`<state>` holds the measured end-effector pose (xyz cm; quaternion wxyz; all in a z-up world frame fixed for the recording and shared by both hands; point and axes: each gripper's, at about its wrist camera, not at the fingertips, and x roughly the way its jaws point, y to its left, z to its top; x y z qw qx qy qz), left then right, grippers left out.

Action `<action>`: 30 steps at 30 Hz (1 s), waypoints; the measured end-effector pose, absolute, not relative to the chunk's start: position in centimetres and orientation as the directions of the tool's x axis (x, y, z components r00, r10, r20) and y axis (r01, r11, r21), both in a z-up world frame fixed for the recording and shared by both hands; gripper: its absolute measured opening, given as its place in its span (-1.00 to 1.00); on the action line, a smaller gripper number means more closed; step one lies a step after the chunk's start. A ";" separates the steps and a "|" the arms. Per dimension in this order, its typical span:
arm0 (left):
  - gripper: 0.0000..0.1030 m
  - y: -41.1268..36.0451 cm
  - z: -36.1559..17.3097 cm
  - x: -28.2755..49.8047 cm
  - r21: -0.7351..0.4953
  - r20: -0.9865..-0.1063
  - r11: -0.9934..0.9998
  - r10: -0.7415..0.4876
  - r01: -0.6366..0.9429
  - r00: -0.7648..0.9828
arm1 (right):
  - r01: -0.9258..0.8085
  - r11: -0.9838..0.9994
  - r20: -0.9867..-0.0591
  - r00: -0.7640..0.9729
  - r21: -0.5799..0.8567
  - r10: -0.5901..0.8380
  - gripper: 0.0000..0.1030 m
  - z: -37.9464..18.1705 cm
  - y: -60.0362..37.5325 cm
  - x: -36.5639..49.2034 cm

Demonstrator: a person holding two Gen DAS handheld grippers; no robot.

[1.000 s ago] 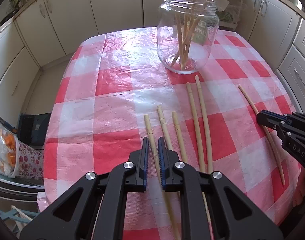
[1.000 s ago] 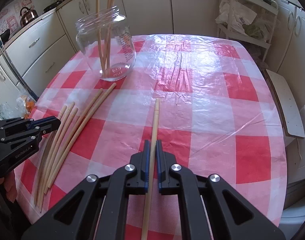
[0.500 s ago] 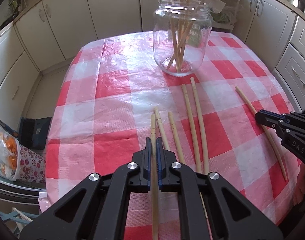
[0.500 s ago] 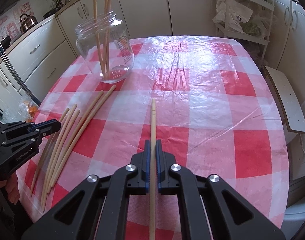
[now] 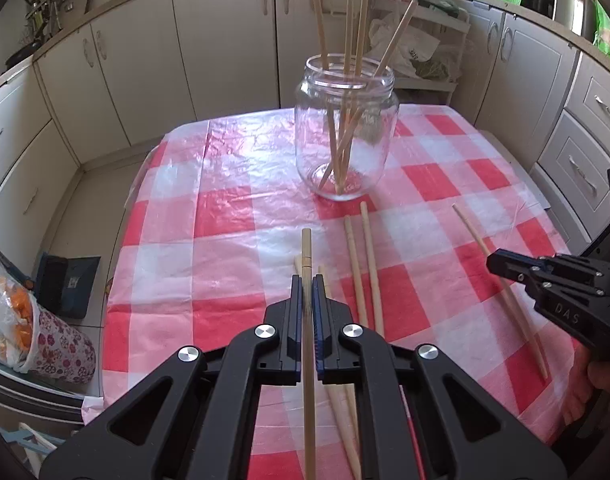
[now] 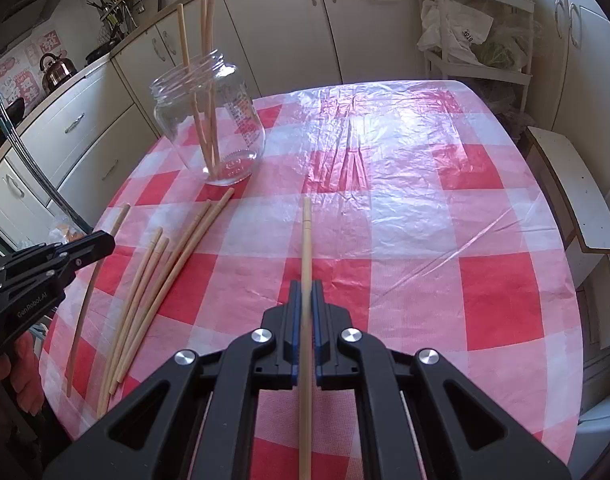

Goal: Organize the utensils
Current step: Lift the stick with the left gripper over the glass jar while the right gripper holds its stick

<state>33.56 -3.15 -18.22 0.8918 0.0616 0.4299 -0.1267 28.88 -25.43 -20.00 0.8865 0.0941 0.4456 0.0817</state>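
Note:
A clear glass jar [image 5: 347, 136] stands on the far part of the checked table and holds several wooden chopsticks upright. My left gripper [image 5: 306, 280] is shut on one chopstick [image 5: 306, 248], which points toward the jar, its tip off the cloth. Several loose chopsticks [image 5: 371, 264] lie just right of it. In the right wrist view my right gripper [image 6: 306, 292] is shut on another chopstick [image 6: 306, 236], with the jar [image 6: 209, 128] far left and the loose chopsticks [image 6: 173, 256] between. Each gripper also shows at the other view's edge: right gripper [image 5: 495, 261], left gripper [image 6: 105, 240].
The red-and-white plastic tablecloth [image 6: 405, 184] covers a rounded table. Cream cabinets [image 5: 225, 40] ring the room. A flowered bag [image 5: 61, 340] sits on the floor at left. A white shelf rack [image 6: 477, 40] and a white bench [image 6: 577, 200] stand at right.
The left gripper closed on a chopstick and lifted it off the cloth. The right gripper kept its chopstick and tilted it up slightly.

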 end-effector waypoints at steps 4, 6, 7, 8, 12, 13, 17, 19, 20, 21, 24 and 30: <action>-0.91 -3.5 -17.0 33.7 -0.019 -0.753 0.959 -0.200 0.284 0.627 | -0.057 0.966 -0.767 0.597 0.251 0.234 -0.88 -20.0 -25.6 28.9; -0.91 -3.6 -16.4 33.7 -0.033 -0.732 0.958 -0.217 0.284 0.646 | -0.054 0.965 -0.761 0.605 0.256 0.236 -0.88 -19.9 -25.6 28.8; -0.91 -3.6 -15.9 33.8 -0.042 -0.715 0.958 -0.226 0.282 0.662 | -0.052 0.964 -0.757 0.609 0.260 0.237 -0.88 -19.9 -25.7 28.8; -0.91 -3.7 -15.5 33.9 -0.045 -0.705 0.959 -0.229 0.280 0.671 | -0.050 0.963 -0.754 0.612 0.263 0.237 -0.88 -19.8 -25.9 28.8; -0.91 -3.3 -13.0 34.1 -0.109 -0.593 0.952 -0.294 0.287 0.749 | -0.040 0.958 -0.731 0.637 0.285 0.244 -0.88 -19.5 -26.3 28.6; -0.91 -3.1 -12.2 34.3 -0.132 -0.553 0.948 -0.313 0.290 0.772 | -0.039 0.956 -0.723 0.646 0.290 0.245 -0.88 -19.3 -26.4 28.6; -0.91 -2.4 -9.1 35.1 -0.210 -0.401 0.931 -0.362 0.300 0.842 | -0.034 0.949 -0.683 0.686 0.314 0.251 -0.88 -18.6 -26.9 28.3; -0.91 -2.3 -7.6 35.8 -0.237 -0.323 0.920 -0.377 0.312 0.868 | -0.037 0.947 -0.669 0.699 0.318 0.252 -0.88 -18.3 -26.9 28.2; -0.91 -2.4 -6.9 36.4 -0.246 -0.283 0.917 -0.379 0.316 0.881 | -0.039 0.944 -0.658 0.707 0.327 0.258 -0.88 -18.1 -27.0 28.2; -0.90 -2.6 -6.4 36.7 -0.250 -0.256 0.914 -0.379 0.318 0.889 | -0.039 0.943 -0.652 0.713 0.331 0.258 -0.88 -18.0 -27.0 28.1; -0.90 -3.4 -5.4 38.6 -0.263 -0.188 0.911 -0.372 0.319 0.909 | -0.040 0.940 -0.639 0.724 0.340 0.261 -0.88 -17.9 -27.2 28.2; -0.90 -4.0 -4.5 42.8 -0.337 -0.103 0.900 -0.328 0.277 0.939 | -0.040 0.934 -0.629 0.729 0.355 0.270 -0.88 -18.0 -27.4 28.4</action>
